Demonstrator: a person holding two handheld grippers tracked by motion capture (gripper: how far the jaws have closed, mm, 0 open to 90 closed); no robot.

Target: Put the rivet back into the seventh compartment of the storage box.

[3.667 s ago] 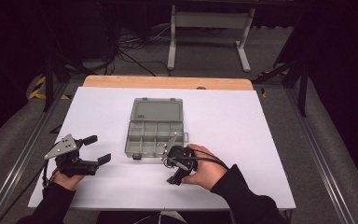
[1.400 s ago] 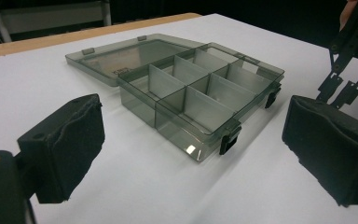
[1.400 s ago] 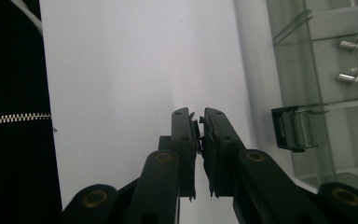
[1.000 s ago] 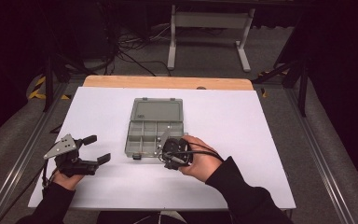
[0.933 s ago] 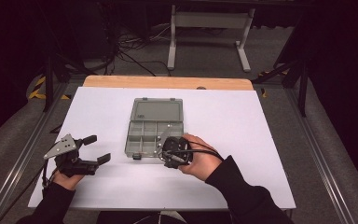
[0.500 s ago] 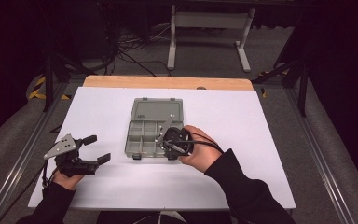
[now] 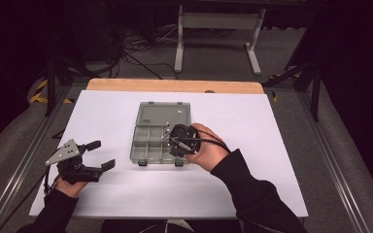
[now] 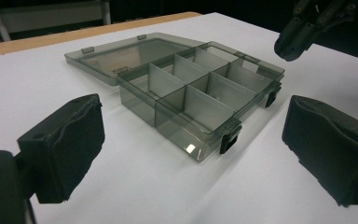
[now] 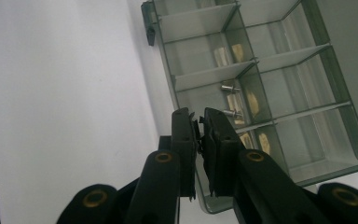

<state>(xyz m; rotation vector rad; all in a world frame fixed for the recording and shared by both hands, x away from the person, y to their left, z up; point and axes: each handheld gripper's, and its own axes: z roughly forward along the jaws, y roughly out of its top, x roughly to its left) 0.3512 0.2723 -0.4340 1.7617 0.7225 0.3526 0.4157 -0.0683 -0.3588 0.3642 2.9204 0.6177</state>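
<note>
A clear grey plastic box [image 7: 160,132] lies open near the middle of the white table [image 7: 102,111], a little toward the far edge, where a strip of bare wood [image 7: 175,85] shows. Its lid [image 7: 165,114] is folded flat on the table on the far side, and the tray part, split into small compartments, faces the person. Two dark latches [image 8: 228,137] sit on the tray's near wall.

The right gripper [image 9: 198,126] hangs over the tray's near right part, held in the person's right hand [image 7: 206,148]. Its jaws stand narrow, almost together, with only a thin gap between the pads. Something small and dark seems to sit in that gap at the tips, too small to make out. In the right gripper view two small silvery screws [image 9: 230,100] lie in the compartment just beyond the tips, apart from them.

The left gripper [image 7: 97,155] rests near the table's left near corner, well apart from the box, in the person's left hand [image 7: 70,187]. Its jaws stand wide, with nothing between them. In the left gripper view the box lies ahead between the two pads [image 8: 70,140], and the right gripper hangs over its far right end.
</note>
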